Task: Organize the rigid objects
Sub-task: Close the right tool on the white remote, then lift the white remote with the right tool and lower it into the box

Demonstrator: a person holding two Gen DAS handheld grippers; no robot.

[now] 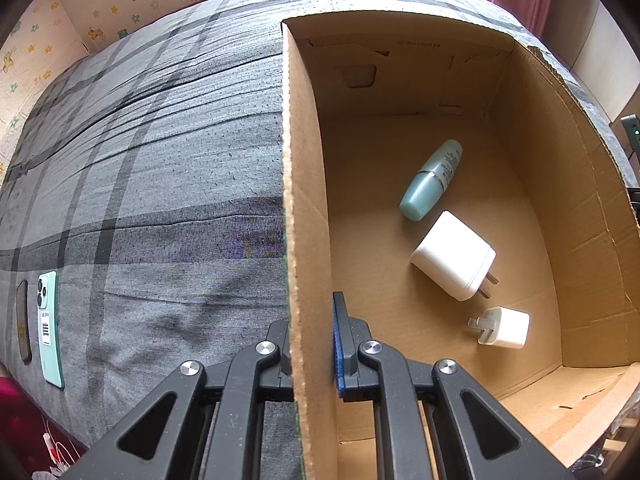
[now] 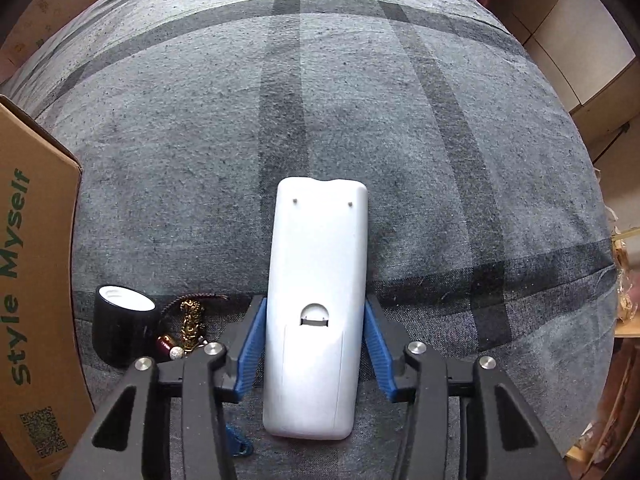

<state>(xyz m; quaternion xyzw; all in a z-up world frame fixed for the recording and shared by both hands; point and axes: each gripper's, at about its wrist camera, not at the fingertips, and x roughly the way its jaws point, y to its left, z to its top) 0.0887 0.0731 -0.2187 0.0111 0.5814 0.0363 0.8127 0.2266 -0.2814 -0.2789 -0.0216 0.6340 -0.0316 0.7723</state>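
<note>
- The left gripper [image 1: 310, 344] is clamped on the left wall of the cardboard box [image 1: 304, 200], one of its fingers [image 1: 344, 344] inside, the other outside.
- In the box lie a green bottle [image 1: 430, 180], a large white charger [image 1: 452, 256] and a small white charger [image 1: 502, 327], near one another.
- The right gripper [image 2: 314, 344] has its blue fingers [image 2: 252, 348] on either side of a white remote [image 2: 316, 300] lying face down on the grey plaid bed [image 2: 320, 100]; a narrow gap shows on each side.
- A black cap [image 2: 120, 320] and a gold trinket [image 2: 191, 322] lie beside it.
- Two phones [image 1: 50, 328] lie on the bed, left of the box.
</note>
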